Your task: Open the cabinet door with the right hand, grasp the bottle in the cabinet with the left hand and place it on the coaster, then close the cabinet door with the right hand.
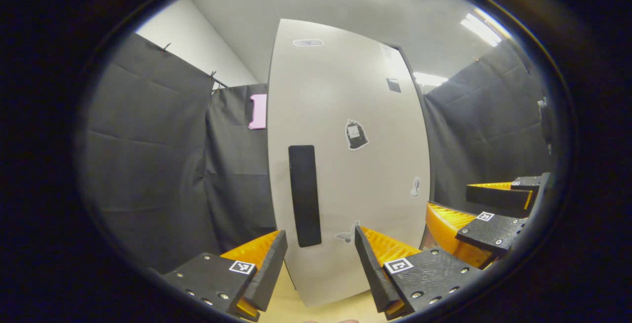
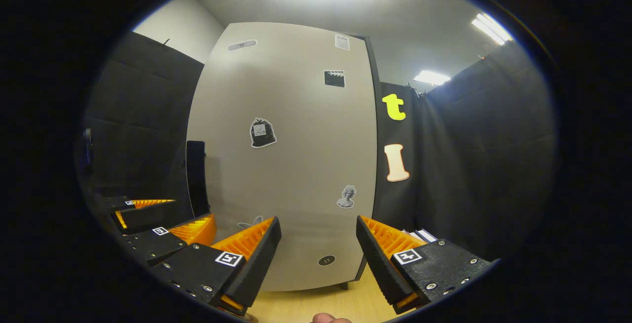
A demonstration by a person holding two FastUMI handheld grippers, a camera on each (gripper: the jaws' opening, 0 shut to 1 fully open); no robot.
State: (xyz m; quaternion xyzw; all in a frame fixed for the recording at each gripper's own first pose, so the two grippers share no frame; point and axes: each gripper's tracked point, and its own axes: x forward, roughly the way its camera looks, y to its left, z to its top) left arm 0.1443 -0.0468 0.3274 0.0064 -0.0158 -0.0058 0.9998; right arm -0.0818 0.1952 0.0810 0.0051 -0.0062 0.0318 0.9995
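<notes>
Cabinet door fills the centre of the left gripper view, closed, pale grey, with a black vertical handle at lower centre; the bottle is hidden behind it. The left gripper sits at the bottom, fingers spread, holding nothing. In the right gripper view, the right gripper at bottom centre is likewise spread and empty, the door in front of it, handle at left. Small stickers dot the door.
</notes>
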